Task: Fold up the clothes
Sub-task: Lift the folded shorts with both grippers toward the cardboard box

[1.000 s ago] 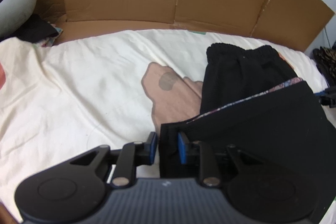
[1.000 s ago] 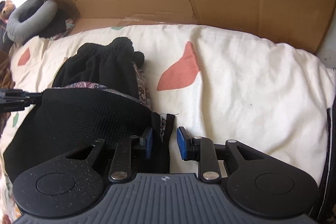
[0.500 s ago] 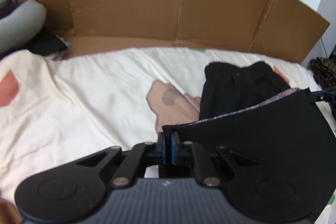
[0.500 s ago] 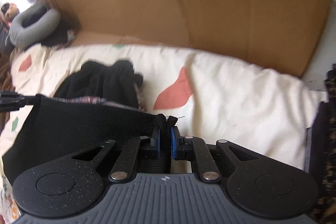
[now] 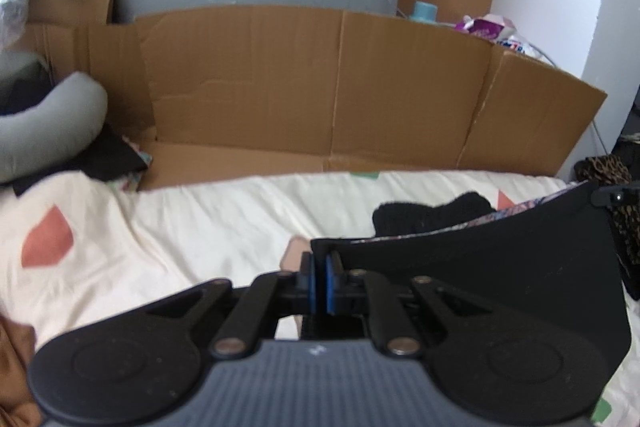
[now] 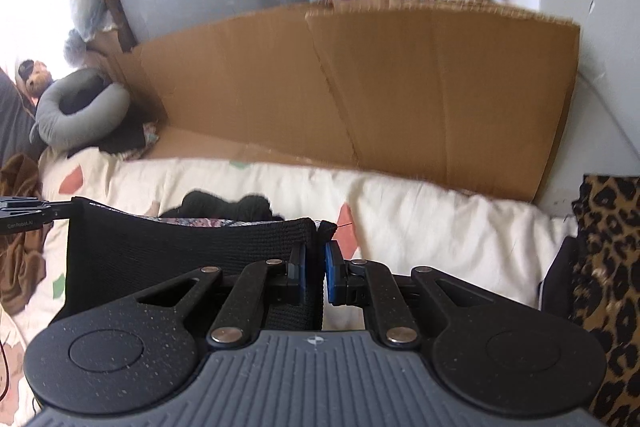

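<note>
Both hand-held grippers, left (image 5: 319, 281) and right (image 6: 314, 277), clamped on the black garment's (image 6: 180, 251) hem corners; I'd keep it taut (level) while folding toward the waistband (image 5: 432, 215).

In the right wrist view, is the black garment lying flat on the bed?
No: the black garment is lifted, its top edge stretched between the right gripper and the left gripper above the bed.

A bed under a cream sheet (image 5: 208, 227) with pink patches carries the black garment (image 6: 224, 205), its far end bunched on the sheet. Flattened cardboard (image 5: 312, 99) lies at the far edge, a grey pillow (image 6: 80, 115) apparently beside it.
</note>
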`<state>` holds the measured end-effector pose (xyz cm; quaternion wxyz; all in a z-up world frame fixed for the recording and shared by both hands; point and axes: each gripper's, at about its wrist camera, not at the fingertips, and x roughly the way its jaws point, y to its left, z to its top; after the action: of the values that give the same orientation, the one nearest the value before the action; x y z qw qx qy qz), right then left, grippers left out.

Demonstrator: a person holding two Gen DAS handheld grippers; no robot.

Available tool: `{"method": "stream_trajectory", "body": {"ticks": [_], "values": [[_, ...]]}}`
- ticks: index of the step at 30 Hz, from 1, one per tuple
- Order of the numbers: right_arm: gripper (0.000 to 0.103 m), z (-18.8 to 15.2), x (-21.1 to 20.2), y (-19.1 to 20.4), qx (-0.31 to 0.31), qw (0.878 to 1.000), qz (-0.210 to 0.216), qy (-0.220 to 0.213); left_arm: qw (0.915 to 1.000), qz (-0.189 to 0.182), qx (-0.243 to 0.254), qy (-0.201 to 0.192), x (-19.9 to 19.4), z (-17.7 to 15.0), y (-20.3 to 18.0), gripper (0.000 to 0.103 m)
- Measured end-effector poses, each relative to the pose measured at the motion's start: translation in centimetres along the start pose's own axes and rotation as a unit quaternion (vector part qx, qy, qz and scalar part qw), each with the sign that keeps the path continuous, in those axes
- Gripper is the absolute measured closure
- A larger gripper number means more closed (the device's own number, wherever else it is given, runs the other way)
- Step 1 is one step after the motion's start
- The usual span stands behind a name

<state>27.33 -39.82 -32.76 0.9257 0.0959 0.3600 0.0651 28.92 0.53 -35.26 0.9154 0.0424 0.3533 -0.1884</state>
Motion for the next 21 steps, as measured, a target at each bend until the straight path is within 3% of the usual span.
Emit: {"method": "stream_trajectory", "body": {"ticks": [7,21], "values": [[0.095,1.2,0.8,-0.5,0.005,1.0,-0.011,-0.006,0.9998,0.004,0.019,-0.003,2.1,1.7,-0.3,0.098],[0.095,1.5,4.7,-2.6,0.022,0.999,-0.044,0.02,0.9979,-0.005,0.046,0.046,8.4,3.6,0.2,0.098]]}}
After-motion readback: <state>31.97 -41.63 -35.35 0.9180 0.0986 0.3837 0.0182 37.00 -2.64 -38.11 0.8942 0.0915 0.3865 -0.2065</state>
